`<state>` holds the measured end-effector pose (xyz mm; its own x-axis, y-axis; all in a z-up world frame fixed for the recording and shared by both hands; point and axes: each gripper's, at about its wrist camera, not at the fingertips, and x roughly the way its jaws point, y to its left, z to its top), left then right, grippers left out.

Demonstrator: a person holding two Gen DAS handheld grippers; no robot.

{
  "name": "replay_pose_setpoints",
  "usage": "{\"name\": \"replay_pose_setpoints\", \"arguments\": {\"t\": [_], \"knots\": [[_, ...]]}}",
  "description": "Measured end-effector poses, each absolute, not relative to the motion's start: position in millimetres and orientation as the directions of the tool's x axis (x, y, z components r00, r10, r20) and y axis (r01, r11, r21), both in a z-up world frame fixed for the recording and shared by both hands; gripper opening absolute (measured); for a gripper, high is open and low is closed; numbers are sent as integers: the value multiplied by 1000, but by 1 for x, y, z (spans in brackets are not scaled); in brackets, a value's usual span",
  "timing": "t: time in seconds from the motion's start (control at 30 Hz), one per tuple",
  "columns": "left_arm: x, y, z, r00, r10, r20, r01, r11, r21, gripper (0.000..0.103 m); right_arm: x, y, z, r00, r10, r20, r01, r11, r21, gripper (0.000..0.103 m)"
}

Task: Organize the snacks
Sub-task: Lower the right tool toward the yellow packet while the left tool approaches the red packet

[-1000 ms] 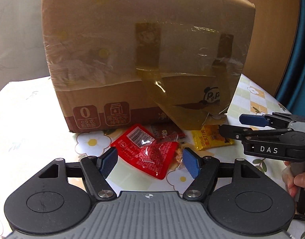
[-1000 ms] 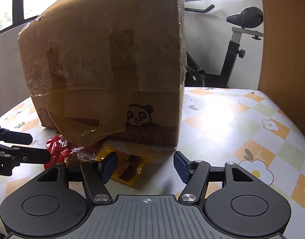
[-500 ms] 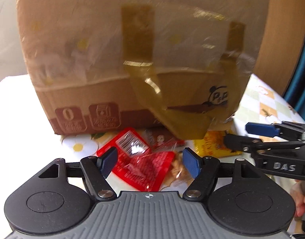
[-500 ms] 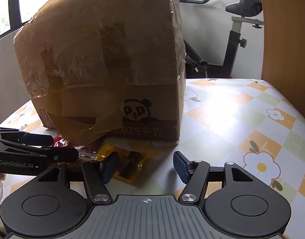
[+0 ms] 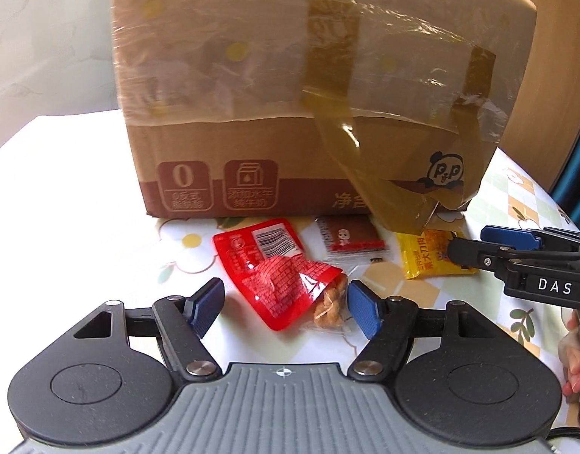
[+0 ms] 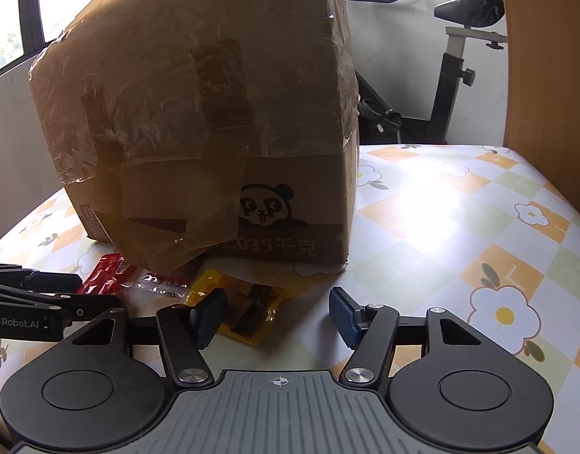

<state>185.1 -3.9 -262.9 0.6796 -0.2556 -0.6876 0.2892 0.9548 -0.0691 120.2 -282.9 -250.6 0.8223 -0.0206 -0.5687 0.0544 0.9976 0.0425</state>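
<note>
Hanging with pads spread wide, left tool right over the red snack bag, which lies on the bench just in front of the big box, long side slanting from box toward tool. Nearer than right tool, also wide and holding nothing, by the yellow packet. Counted in front of the box: one red bag, one brown packet, one yellow packet.

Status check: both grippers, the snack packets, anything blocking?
Left gripper open over red packet. Right gripper open, empty, beside yellow packet. Taped cardboard box stands right behind the snacks.
</note>
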Motion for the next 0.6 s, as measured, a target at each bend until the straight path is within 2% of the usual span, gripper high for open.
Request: {"name": "replay_pose_setpoints", "arguments": {"t": [0.6], "knots": [[166, 10, -264, 717, -243, -653, 246, 965, -89, 74, 122, -270, -251, 802, 22, -597, -26, 1000, 3, 59]]}}
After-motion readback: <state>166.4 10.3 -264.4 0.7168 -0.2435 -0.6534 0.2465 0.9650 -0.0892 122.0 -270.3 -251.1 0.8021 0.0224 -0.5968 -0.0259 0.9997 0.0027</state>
